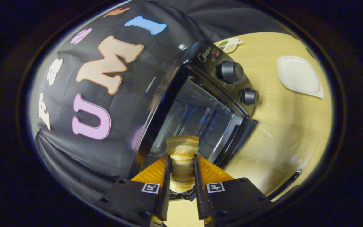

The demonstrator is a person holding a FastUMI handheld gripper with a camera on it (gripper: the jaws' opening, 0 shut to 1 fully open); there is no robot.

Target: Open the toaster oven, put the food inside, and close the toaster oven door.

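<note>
Both fingers of the hand-held gripper (pixel 182 171) tight on the bread (pixel 182 157), its near end hidden, before the open toaster oven (pixel 200 107).

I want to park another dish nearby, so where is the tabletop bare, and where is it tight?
Bare wood lies on the table between the toaster oven and the white plate. It is tight at the oven mouth, where the hand-held gripper is shut on the food above the dropped door.

The gripper (pixel 182 171) clamps what looks like bread (pixel 182 157) before the open toaster oven (pixel 210 104).
</note>
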